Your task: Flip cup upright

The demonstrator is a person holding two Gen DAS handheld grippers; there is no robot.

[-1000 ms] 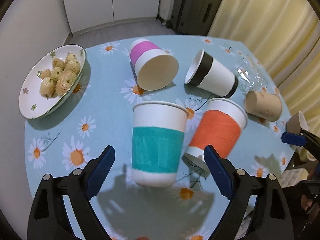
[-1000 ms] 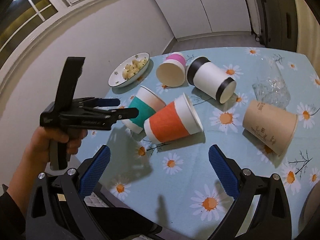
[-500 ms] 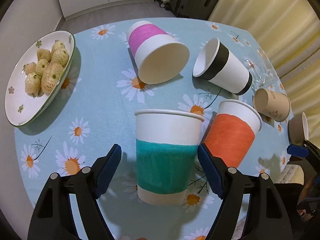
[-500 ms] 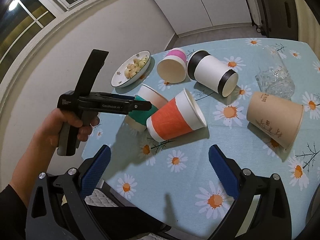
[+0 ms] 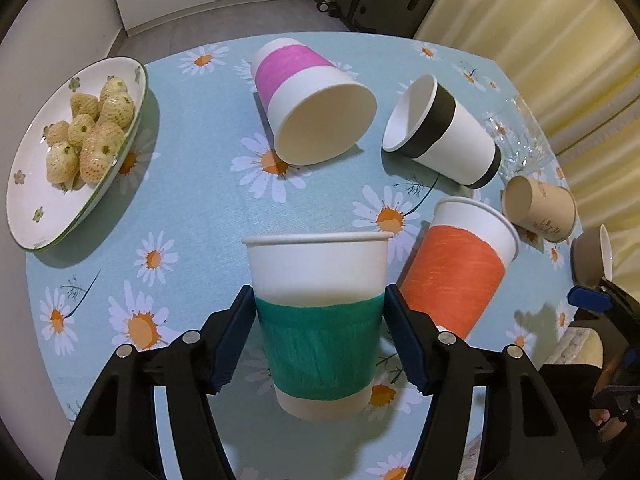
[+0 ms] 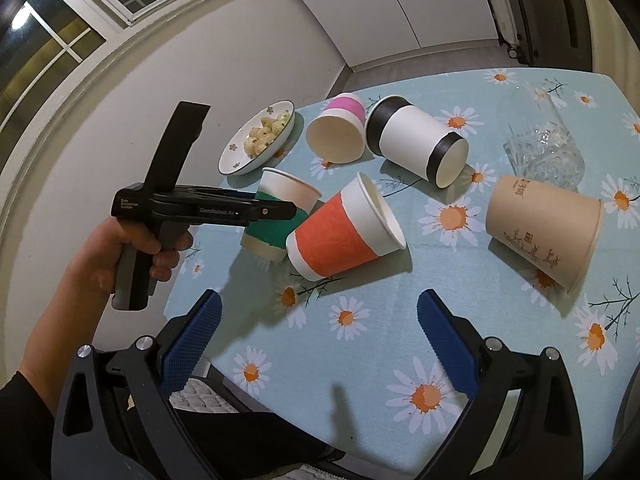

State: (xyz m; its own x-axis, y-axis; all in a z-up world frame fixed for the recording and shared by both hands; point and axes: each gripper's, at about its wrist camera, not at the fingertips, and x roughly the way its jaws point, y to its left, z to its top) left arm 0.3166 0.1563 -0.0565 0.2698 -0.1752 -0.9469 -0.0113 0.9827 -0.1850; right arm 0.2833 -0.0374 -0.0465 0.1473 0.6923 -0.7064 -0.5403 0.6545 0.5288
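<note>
A white paper cup with a teal band (image 5: 318, 320) sits between the blue pads of my left gripper (image 5: 320, 340), which are closed against its sides. The cup stands rim up, slightly tilted; from the right wrist view (image 6: 280, 216) its base looks just above the cloth. An orange-banded cup (image 5: 460, 276) lies on its side just to its right. My right gripper (image 6: 320, 344) is open and empty over the table's near edge.
A pink-banded cup (image 5: 316, 96), a black-banded cup (image 5: 444, 132) and a brown cup (image 5: 540, 208) lie on their sides on the daisy tablecloth (image 5: 192, 200). A glass (image 6: 544, 148) stands at the far right. A plate of pale strawberries (image 5: 36, 208) sits at left.
My left gripper has moved forward around the teal-banded cup and closed its pads on the cup's sides. The right gripper has stayed open and nearly still.
</note>
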